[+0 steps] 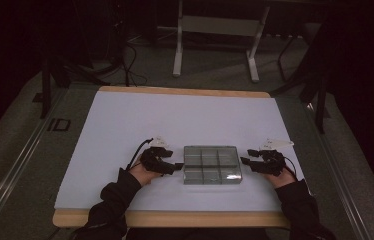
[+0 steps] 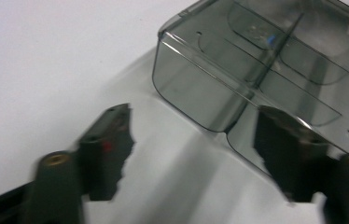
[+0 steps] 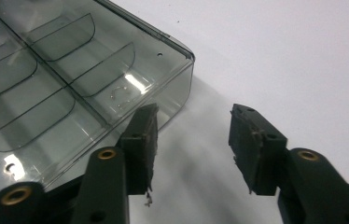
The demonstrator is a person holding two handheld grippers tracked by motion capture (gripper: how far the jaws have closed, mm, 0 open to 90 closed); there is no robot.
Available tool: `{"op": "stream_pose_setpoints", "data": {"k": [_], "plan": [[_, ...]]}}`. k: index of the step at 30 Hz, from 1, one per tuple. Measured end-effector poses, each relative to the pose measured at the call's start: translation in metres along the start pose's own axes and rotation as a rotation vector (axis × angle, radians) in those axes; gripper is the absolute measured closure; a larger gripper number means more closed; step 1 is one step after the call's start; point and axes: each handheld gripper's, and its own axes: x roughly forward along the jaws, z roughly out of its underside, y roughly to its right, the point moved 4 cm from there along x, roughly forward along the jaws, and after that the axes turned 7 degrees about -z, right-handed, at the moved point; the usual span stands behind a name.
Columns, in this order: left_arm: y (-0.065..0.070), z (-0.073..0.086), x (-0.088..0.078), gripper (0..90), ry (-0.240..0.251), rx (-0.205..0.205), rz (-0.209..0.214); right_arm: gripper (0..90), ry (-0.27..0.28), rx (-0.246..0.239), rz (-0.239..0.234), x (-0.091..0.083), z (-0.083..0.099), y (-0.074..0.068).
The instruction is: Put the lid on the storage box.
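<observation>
Your clear plastic box (image 1: 211, 164), split into six compartments, sits on the white sheet (image 1: 125, 130) covering the worktop (image 1: 175, 219), near its front edge and between your two hands. Your left gripper (image 1: 176, 166) rests at the box's left side with its jaws spread; in the left gripper view one jaw overlaps the box's near wall, the other stands off on the sheet. Your right gripper (image 1: 245, 161) is just beside the box's right side, jaws likewise spread and gripping nothing.
</observation>
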Motion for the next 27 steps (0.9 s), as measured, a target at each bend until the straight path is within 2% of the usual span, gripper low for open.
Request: {"op": "stream_pose_setpoints", "data": {"k": [3, 4, 6, 8, 10, 12, 16, 21, 27], "plan": [[-0.003, 0.000, 0.000, 17.7, 0.007, -0.007, -0.014, 38.8, 0.002, 0.003, 0.007, 0.000, -0.001, 0.000], [-0.004, 0.000, 0.000, 14.7, 0.007, -0.004, -0.024, 35.8, 0.004, 0.016, 0.013, 0.000, -0.001, 0.001], [-0.005, 0.000, 0.000, 9.5, 0.004, 0.008, -0.041, 26.4, 0.006, 0.022, -0.007, 0.000, -0.001, 0.002], [-0.005, 0.001, 0.001, 2.3, 0.007, 0.013, -0.054, 20.3, 0.002, 0.017, 0.008, 0.000, 0.001, 0.001], [-0.007, 0.001, 0.001, 2.3, 0.010, 0.023, -0.081, 19.6, 0.016, 0.034, -0.006, 0.000, 0.001, 0.002], [-0.008, 0.001, 0.001, 2.3, 0.013, 0.036, -0.112, 17.4, 0.012, 0.030, 0.005, 0.001, 0.001, 0.003], [-0.010, 0.001, 0.000, 2.3, 0.012, 0.033, -0.129, 15.1, 0.017, 0.031, -0.007, 0.001, 0.002, 0.003], [-0.009, 0.002, -0.002, 2.3, 0.008, 0.042, -0.125, 14.4, 0.037, 0.035, -0.017, -0.002, 0.002, 0.005], [-0.008, 0.003, -0.010, 2.3, 0.023, 0.029, -0.112, 14.5, 0.046, 0.045, -0.016, -0.011, 0.003, 0.005]]}}
